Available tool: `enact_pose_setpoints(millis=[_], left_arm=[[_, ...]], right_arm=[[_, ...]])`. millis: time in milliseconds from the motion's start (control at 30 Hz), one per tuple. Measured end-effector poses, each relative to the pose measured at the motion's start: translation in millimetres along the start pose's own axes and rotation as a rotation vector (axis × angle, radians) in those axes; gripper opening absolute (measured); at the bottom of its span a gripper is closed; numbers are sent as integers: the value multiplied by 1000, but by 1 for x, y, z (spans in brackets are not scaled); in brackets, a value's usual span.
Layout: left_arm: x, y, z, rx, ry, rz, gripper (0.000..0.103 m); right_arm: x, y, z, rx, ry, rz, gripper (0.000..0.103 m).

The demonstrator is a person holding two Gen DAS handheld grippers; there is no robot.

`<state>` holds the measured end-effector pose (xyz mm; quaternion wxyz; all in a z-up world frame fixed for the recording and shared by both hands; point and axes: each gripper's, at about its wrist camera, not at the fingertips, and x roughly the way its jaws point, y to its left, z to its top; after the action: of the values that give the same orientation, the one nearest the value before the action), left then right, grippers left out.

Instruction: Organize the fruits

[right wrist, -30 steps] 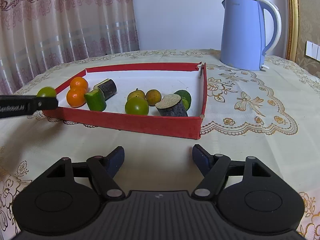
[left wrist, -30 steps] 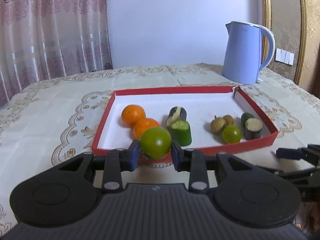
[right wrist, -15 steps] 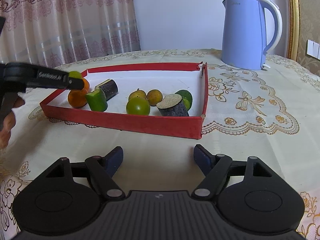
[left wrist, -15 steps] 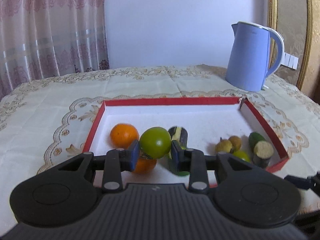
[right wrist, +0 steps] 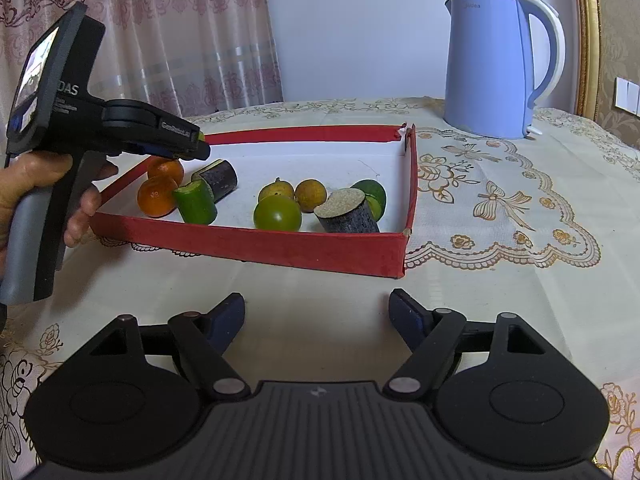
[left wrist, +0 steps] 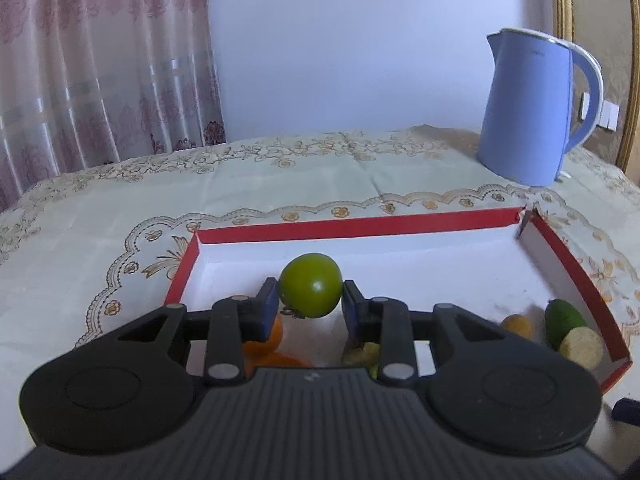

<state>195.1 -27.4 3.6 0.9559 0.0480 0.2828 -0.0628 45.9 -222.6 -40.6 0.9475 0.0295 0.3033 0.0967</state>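
Note:
My left gripper [left wrist: 310, 303] is shut on a round green fruit [left wrist: 311, 289] and holds it in the air above the left part of the red tray [left wrist: 360, 223]. Under it lie two oranges [right wrist: 160, 190] and two cut cane pieces [right wrist: 208, 190]. On the tray's right side sit another green fruit [right wrist: 277, 213], two small brown fruits [right wrist: 310, 195], a lime [right wrist: 372, 196] and a dark cane stub [right wrist: 348, 214]. My right gripper [right wrist: 318, 314] stands open over the tablecloth in front of the tray, nothing between its fingers. A hand [right wrist: 28, 184] holds the left gripper's handle.
A blue electric kettle [right wrist: 492, 68] stands behind the tray at the right. An embroidered cream tablecloth [right wrist: 500, 208] covers the table. Curtains [left wrist: 100, 60] hang at the back left and a gold frame [right wrist: 588, 32] runs up the right edge.
The left gripper has carried the green fruit forward from the tray's near edge to above its left part. The right gripper has stayed in place.

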Motion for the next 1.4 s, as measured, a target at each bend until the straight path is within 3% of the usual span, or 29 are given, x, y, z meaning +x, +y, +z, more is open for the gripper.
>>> enact_pose_setpoints(millis=[100, 167, 233, 533, 867, 1000, 1100, 1200, 1400], left_arm=[[-3, 0, -1, -8, -19, 9, 46], [-5, -1, -2, -4, -30, 28, 66], [-7, 1, -3, -15, -40, 42, 73], [-41, 13, -16, -45, -58, 43, 79], [-106, 5, -55, -21, -95, 31, 92], [-120, 5, -67, -49, -84, 18, 92], [-127, 4, -74, -53, -80, 29, 92], [-132, 4, -80, -65, -65, 30, 93], [-136, 9, -90, -90, -42, 28, 96]], right_arm=[[0, 0, 0, 0, 0, 0, 79], [0, 0, 0, 0, 0, 0, 79], [0, 0, 0, 0, 0, 0, 79], [1, 0, 0, -1, 1, 0, 80], [2, 3, 0, -20, 6, -13, 80], [3, 6, -1, -43, 13, -29, 80], [4, 10, -1, -61, 18, -57, 89], [0, 7, -2, -35, 7, -96, 90], [-9, 6, -2, 64, 8, -87, 91]])
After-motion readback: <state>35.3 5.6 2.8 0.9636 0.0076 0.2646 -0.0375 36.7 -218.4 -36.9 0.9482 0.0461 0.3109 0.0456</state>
